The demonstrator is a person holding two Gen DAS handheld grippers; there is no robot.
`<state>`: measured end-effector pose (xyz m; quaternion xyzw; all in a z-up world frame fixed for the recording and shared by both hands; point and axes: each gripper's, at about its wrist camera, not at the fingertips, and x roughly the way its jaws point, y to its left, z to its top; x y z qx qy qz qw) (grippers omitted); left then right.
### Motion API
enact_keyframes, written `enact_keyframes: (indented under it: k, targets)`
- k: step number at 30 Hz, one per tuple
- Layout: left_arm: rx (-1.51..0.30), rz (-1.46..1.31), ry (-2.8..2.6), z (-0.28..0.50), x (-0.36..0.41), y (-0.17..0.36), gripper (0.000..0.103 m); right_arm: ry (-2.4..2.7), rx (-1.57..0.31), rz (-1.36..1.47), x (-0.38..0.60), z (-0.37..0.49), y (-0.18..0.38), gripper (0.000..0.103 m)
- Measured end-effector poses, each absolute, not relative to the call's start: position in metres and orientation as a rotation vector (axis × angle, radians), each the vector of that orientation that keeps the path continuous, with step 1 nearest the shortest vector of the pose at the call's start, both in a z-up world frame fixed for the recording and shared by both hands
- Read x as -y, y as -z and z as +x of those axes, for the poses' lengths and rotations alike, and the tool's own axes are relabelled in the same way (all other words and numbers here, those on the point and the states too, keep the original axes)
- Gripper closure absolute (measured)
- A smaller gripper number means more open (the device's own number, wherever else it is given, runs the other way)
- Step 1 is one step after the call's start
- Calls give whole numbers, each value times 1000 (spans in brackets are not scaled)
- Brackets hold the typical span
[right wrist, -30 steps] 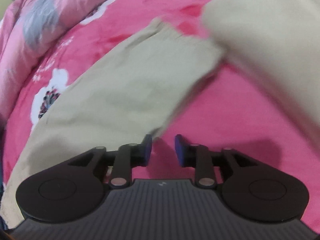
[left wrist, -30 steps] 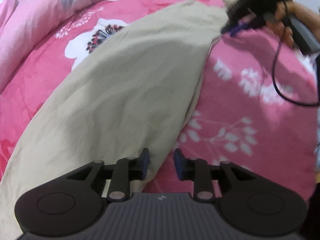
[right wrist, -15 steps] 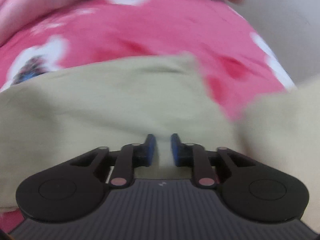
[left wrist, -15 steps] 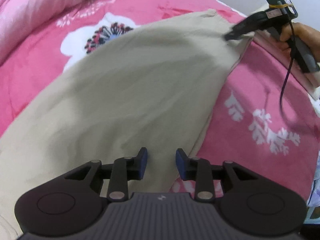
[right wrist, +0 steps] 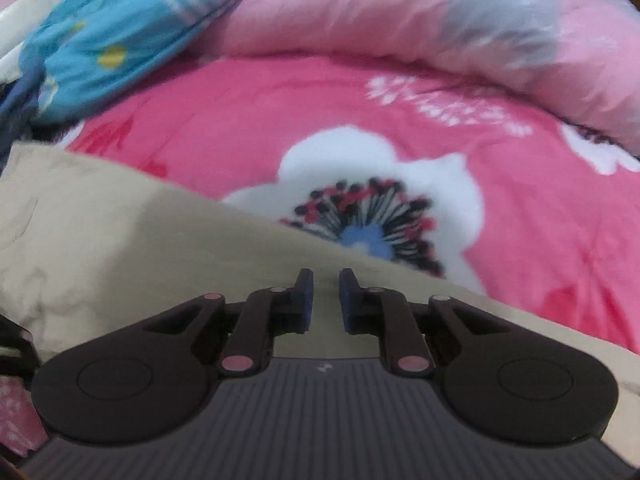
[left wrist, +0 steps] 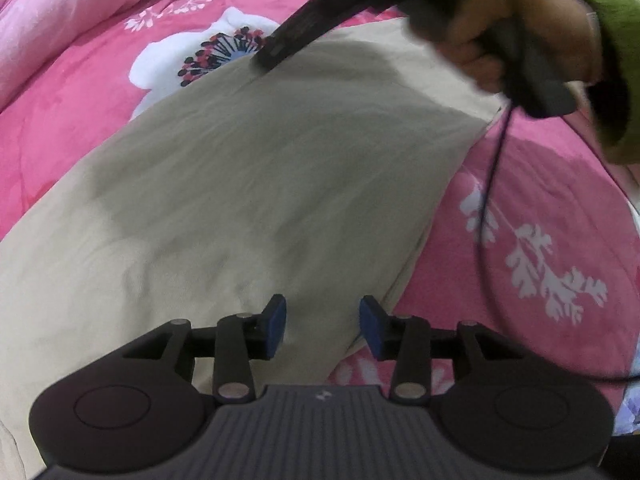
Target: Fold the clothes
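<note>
A beige garment (left wrist: 248, 184) lies spread across a bed covered by a pink floral quilt (left wrist: 532, 248). The left hand-held gripper (left wrist: 322, 326) hovers over the garment's near edge, its blue-padded jaws wide apart and gripping nothing. The right hand-held gripper (right wrist: 325, 300), held by a hand (left wrist: 492, 32) in a green sleeve (left wrist: 612, 60), reaches to the garment's far edge beside a white flower print (right wrist: 380, 184); its jaws stand narrowly apart over the cloth, and whether they pinch any fabric cannot be told. A blue patterned cloth (right wrist: 108, 40) lies farther back.
</note>
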<state>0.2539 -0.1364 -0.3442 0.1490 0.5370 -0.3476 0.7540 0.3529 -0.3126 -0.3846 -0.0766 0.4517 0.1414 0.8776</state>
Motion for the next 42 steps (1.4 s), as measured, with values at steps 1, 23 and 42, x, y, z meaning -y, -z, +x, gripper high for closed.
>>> enact_keyframes:
  k: [1,23,42]
  targets:
    - [-1175,318,759,255,136,344,60,-247,-956,-117,338,354,391,93]
    - [-1199,297,565,201,52,289,55,-94,-1226,953,307,200,398,76]
    - [-1079,811,606,173,-25,342,55,-379,-1312,1032,165,214,454,100]
